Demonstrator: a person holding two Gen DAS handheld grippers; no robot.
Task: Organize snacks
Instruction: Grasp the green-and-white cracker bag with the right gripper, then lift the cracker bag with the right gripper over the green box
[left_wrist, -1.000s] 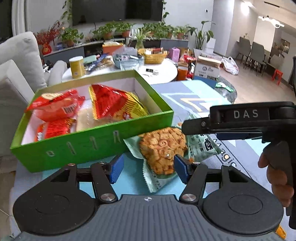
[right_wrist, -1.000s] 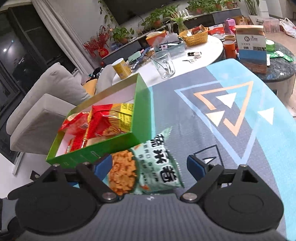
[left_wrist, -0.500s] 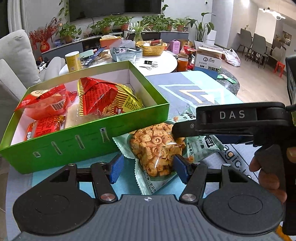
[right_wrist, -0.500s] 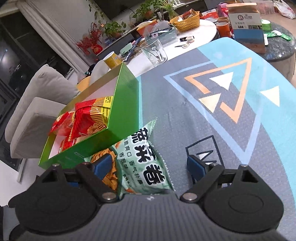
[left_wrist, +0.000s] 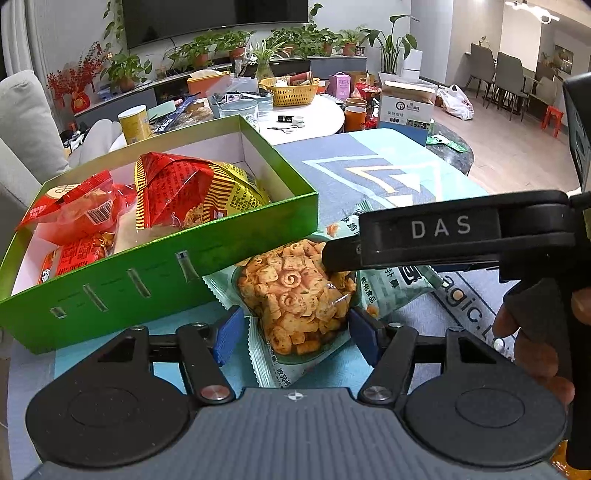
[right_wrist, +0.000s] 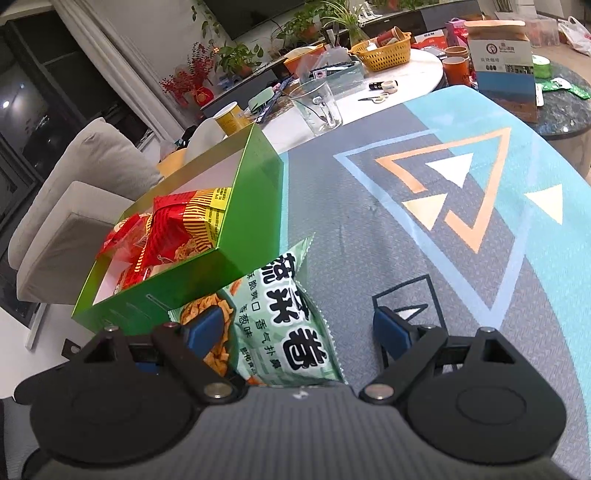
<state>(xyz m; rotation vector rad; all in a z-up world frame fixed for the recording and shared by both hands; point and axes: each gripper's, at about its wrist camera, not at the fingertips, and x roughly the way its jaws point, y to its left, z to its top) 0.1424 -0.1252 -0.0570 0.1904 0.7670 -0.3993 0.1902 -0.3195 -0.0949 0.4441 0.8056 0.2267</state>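
Left gripper (left_wrist: 293, 334) fingers just opened wider, straddling green snack bag (left_wrist: 295, 295) without pressing; right gripper (right_wrist: 301, 334) fingers apart too; bag flat on worktop (right_wrist: 424, 240) against green box (left_wrist: 155, 273); grasp pending.

Both views are bright and evenly lit by indoor light from above. A ceiling lamp (left_wrist: 532, 7) glows at the top right corner of the left wrist view, and the far floor there shines pale. The dark window (right_wrist: 22, 122) at the left edge of the right wrist view holds one small light spot. The green box (left_wrist: 155, 273) is glossy and throws a soft shadow onto the snack bag (left_wrist: 295, 295) at its near corner. Glare streaks the bag's clear window. Focus is sharp near and far, with no motion blur. Fisheye bending curves the mat (right_wrist: 461, 229) and the walls toward the edges.
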